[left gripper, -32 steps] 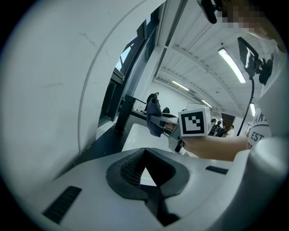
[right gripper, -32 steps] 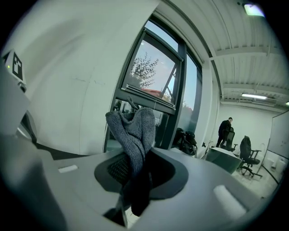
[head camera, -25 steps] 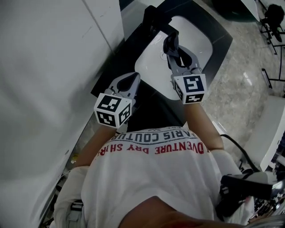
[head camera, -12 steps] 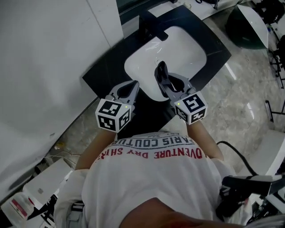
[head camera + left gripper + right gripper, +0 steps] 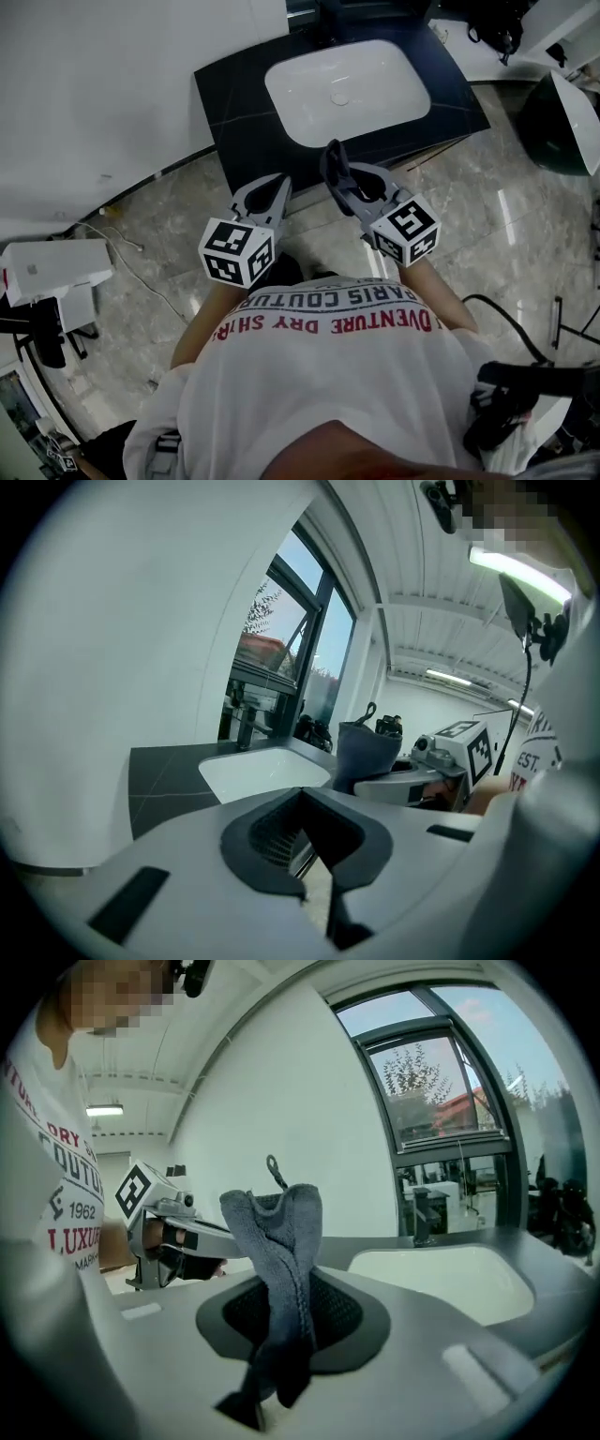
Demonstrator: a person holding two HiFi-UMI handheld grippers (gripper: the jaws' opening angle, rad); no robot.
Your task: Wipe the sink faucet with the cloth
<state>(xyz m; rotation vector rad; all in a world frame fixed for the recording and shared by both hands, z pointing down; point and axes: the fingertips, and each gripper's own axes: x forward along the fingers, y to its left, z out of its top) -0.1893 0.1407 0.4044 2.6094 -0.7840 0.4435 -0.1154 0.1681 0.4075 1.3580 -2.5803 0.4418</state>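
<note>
Head view, steep down. Person stands on the marble floor (image 5: 169, 234), back from the dark bench (image 5: 234, 103) at 12 o'clock. White sink (image 5: 286, 89) is set into the bench.

Left gripper (image 5: 277, 183): jaws drawn together with nothing between them, held level near the bench's front edge.

Right gripper (image 5: 342, 180), just beside it at 3 o'clock: jaws pinched on the cloth (image 5: 277, 1251), which is clear of the bench and touches nothing else.

Faucet (image 5: 246, 728): dark, upright, at the far rim of the sink. It is well apart from both grippers, with the whole basin between.

Step in hand, as I judge it: cloth gripped and carried, no contact with the faucet. Whether any wiping has been done cannot be told from here. Next move calls for stepping in and reaching the right gripper toward 12 o'clock over the basin, so the cloth's free upper end meets the spout.

Cloth: grey-blue terry, folded lengthwise into a thick standing strip. A small hanging loop sits at its top and a short tail hangs below the pinch. Looks soft; likely to flop under pressure.
</note>
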